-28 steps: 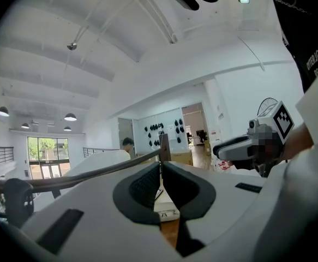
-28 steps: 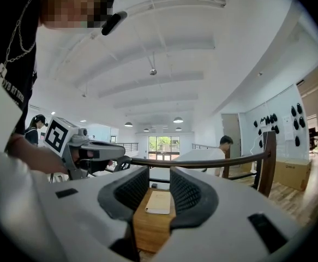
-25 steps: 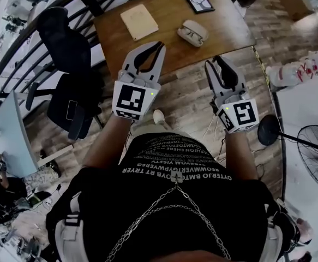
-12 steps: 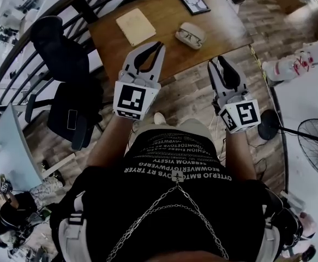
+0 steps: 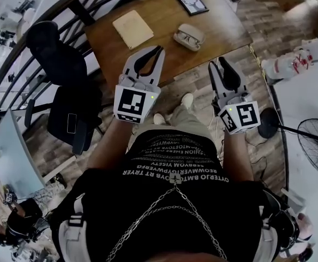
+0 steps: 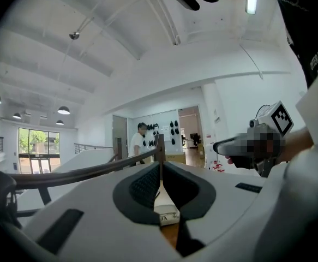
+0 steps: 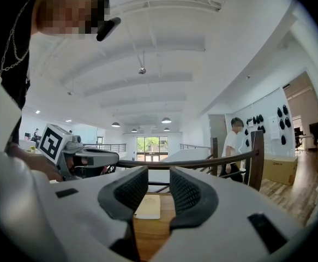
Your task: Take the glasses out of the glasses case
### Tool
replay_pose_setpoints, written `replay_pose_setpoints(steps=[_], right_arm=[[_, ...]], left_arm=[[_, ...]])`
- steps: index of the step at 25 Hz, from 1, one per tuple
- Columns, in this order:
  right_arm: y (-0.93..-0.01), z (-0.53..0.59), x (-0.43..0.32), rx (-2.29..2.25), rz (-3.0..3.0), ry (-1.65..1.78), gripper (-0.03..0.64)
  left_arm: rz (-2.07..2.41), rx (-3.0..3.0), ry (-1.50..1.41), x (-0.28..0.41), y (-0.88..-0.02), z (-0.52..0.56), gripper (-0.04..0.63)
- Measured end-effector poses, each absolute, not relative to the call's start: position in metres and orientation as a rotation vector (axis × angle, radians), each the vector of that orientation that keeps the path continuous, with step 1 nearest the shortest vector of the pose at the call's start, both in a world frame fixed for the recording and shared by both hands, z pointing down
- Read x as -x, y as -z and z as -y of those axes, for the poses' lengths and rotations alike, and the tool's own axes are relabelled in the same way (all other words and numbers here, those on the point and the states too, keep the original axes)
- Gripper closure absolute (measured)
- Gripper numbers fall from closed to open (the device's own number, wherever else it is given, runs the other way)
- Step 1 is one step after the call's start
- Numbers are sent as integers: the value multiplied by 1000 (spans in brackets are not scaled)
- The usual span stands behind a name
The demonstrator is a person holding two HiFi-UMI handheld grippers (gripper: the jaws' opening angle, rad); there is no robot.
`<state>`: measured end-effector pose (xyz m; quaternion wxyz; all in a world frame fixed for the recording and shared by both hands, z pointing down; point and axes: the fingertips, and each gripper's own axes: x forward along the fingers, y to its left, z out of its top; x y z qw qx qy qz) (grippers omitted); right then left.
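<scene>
The pale glasses case [image 5: 189,37] lies open on the wooden table [image 5: 224,29], with dark-rimmed glasses inside it. Both grippers hover level, short of the table's near edge and apart from the case. My left gripper [image 5: 149,50] has its jaws drawn together to a thin slit, nothing between them. In the left gripper view, the case [image 6: 167,216] shows low through that slit. My right gripper [image 5: 220,63] stands open and empty. In the right gripper view, the tan notebook [image 7: 148,206] lies past its jaws.
A tan notebook [image 5: 131,28] and a black picture frame [image 5: 191,3] also lie on the table. A black office chair [image 5: 66,75] stands to the left, a dark curved railing [image 5: 17,48] behind it. A floor fan [image 5: 317,149] is at the right. A person [image 6: 139,142] stands far off.
The person has stepped forward, one foot now showing between the grippers. Both grippers have drifted slightly toward the table edge. Their jaws look unchanged.
</scene>
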<state>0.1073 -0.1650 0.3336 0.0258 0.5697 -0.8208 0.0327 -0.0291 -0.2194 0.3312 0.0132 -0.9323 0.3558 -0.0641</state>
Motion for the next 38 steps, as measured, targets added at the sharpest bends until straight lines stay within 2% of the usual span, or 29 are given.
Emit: replay_pose_setpoints(steps=[38], right_arm=[[-385,313,-167,-1598,2589,-213,512]], left_arm=[[-1275,2874,283,-20,-359,342,557]])
